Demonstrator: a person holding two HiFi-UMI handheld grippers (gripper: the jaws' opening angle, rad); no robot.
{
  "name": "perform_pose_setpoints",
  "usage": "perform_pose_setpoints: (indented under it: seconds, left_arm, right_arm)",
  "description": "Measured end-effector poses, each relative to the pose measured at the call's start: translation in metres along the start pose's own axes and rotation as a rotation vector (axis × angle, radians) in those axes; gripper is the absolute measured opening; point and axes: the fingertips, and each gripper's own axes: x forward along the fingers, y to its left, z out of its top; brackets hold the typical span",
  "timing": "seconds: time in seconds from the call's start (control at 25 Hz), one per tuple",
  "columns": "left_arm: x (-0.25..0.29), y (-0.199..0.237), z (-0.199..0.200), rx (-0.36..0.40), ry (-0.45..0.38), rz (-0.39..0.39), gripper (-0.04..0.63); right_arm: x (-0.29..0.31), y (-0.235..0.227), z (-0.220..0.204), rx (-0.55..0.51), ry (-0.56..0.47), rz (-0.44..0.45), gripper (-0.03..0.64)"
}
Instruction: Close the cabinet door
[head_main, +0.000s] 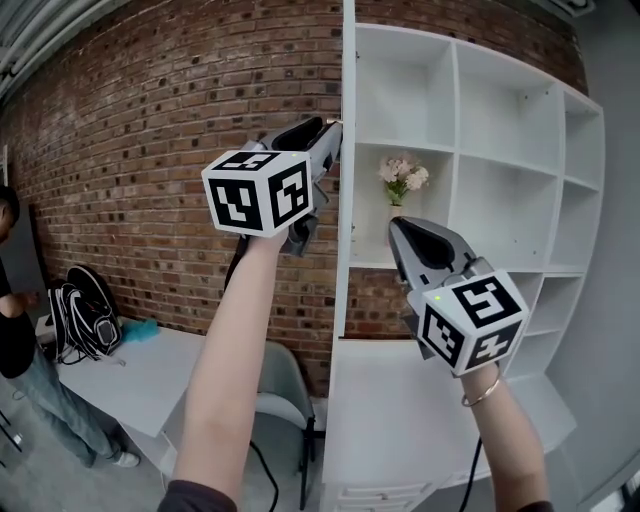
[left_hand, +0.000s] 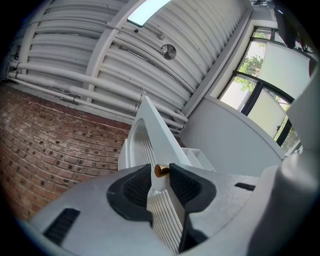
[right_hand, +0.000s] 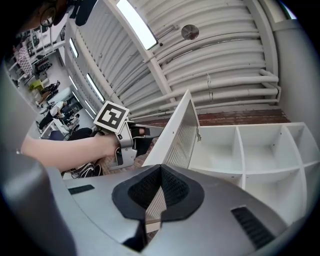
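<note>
In the head view, the cabinet door (head_main: 346, 230) stands wide open and is seen edge-on as a thin white strip between the brick wall (head_main: 150, 150) and the white shelf unit (head_main: 452, 150). The left tool (head_main: 332, 138) reaches up to the door's front edge. The right tool (head_main: 397, 228) hangs lower and to the right, in front of the shelves and apart from the door. Just behind it, a vase of pale flowers (head_main: 402, 178) stands in an open compartment. Low on the left are a tabletop (head_main: 150, 370) bearing a black backpack (head_main: 85, 310), a grey chair (head_main: 280, 385) and a person (head_main: 15, 330) at the frame's edge.

In the left gripper view, the left tool (left_hand: 161, 172) is open. Its black pads sit either side of the door's (left_hand: 150, 130) ribbed edge, and a small brass knob (left_hand: 161, 170) lies between the tips. Whether the pads touch the panel cannot be told. White ceiling pipes (left_hand: 100, 65) and a window (left_hand: 260, 65) fill the background.

In the right gripper view, the right tool (right_hand: 160, 168) is closed and grips nothing, its tips meeting. The door's (right_hand: 182, 130) ribbed face rises ahead of it and shows through the gap behind the tips. The left tool (right_hand: 145, 132) sits at the door's far edge, and the empty shelf compartments (right_hand: 240, 150) lie to the right.
</note>
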Motion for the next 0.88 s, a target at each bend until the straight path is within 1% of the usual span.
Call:
perform_pose_setpoints:
  seconds: [0.32, 0.52, 0.6, 0.76, 0.88]
  left_arm:
    - [0.009, -0.013, -0.002, -0.006, -0.012, -0.034, 0.097]
    - [0.023, -0.028, -0.004, 0.008, -0.017, -0.026, 0.123]
    - [0.027, -0.034, -0.005, 0.006, -0.027, -0.024, 0.123]
    - [0.036, -0.043, -0.006, -0.015, -0.043, -0.046, 0.121]
    - [0.041, -0.049, -0.007, 0.002, -0.047, -0.048, 0.121]
  right_arm:
    - [-0.014, -0.011, -0.004, -0.013, 0.017, -0.030, 0.000]
    - [-0.018, -0.028, -0.011, -0.021, 0.031, -0.052, 0.000]
    - [-0.021, -0.035, -0.016, -0.019, 0.041, -0.062, 0.000]
    - [-0.025, -0.050, -0.023, -0.004, 0.057, -0.082, 0.000]
    - [-0.028, -0.058, -0.029, 0.006, 0.063, -0.090, 0.000]
